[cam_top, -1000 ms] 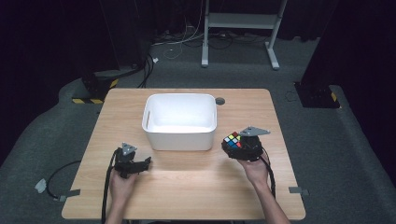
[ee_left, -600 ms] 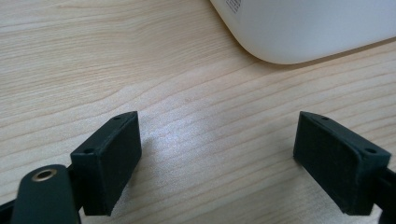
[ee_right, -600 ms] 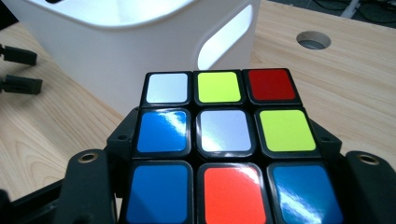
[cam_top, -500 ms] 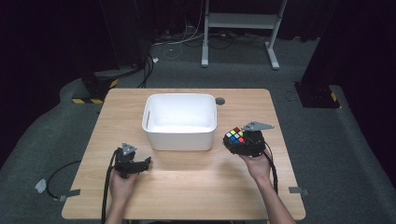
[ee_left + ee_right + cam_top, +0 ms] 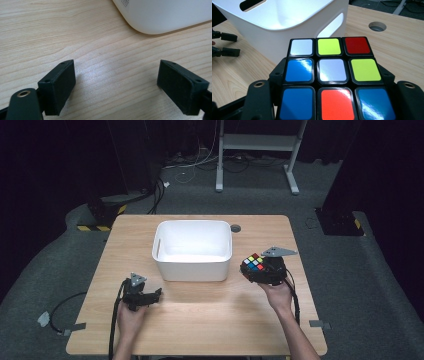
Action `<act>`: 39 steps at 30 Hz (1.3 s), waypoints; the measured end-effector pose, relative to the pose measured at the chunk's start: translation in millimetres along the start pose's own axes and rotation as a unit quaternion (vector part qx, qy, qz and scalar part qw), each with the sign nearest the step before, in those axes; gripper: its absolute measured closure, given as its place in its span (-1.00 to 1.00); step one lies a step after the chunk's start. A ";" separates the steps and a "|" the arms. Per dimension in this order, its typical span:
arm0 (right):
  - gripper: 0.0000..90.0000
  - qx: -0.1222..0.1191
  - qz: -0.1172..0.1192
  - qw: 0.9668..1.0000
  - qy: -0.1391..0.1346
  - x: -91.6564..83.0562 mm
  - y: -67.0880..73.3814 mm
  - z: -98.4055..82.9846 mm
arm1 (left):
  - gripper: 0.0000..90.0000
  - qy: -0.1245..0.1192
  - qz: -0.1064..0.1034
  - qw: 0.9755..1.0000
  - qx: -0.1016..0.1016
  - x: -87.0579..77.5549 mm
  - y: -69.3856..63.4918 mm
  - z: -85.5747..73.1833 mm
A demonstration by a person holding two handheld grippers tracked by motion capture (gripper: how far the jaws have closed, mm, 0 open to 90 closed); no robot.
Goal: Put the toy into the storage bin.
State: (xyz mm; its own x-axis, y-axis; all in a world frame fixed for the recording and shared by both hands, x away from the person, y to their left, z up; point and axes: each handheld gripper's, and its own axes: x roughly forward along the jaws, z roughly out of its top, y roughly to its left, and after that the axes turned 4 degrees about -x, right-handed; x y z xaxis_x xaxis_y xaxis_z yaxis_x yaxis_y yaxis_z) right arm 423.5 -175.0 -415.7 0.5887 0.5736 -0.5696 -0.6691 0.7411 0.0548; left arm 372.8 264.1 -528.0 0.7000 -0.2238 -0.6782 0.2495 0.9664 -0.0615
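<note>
Cube (image 5: 254, 264) in right claw (image 5: 261, 269), beside bin (image 5: 192, 266) edge.

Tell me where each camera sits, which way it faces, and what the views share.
High view: above the person's side, looking forward and down on the table; forearms, both grippers.
Left gripper view: on the left gripper, jaws open over bare wood.
Right gripper view: on the right gripper, clamped on the puzzle cube.
Shared: all three show the white bin.

The black plastic puzzle cube (image 5: 332, 75) wears glossy coloured stickers that catch the light, the white rectangular plastic tub (image 5: 192, 250) looks smooth with a soft sheen, and the pale wood-grain surface (image 5: 75, 37) shows fine streaks.
</note>
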 end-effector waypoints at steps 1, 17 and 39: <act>-0.26 0.000 -0.001 1.000 0.001 -0.5 0.0 0.7 | -0.66 0.000 0.000 1.000 0.000 0.0 0.0 0.0; -0.26 -0.004 0.001 1.000 -0.007 -6.8 0.0 12.9 | -0.66 0.000 0.000 1.000 0.000 0.0 0.0 0.0; -0.26 -0.006 0.006 1.000 -0.009 -10.0 -0.6 29.7 | -0.66 0.000 0.000 1.000 0.000 0.0 0.0 0.0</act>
State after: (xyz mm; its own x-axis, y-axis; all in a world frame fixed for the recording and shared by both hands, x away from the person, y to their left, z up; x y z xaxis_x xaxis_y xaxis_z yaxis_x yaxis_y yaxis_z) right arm 431.5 -170.8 -385.7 0.5883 0.5886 -0.5545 -0.6820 0.7296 0.0510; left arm 372.8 264.1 -528.0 0.7000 -0.2238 -0.6782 0.2494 0.9664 -0.0615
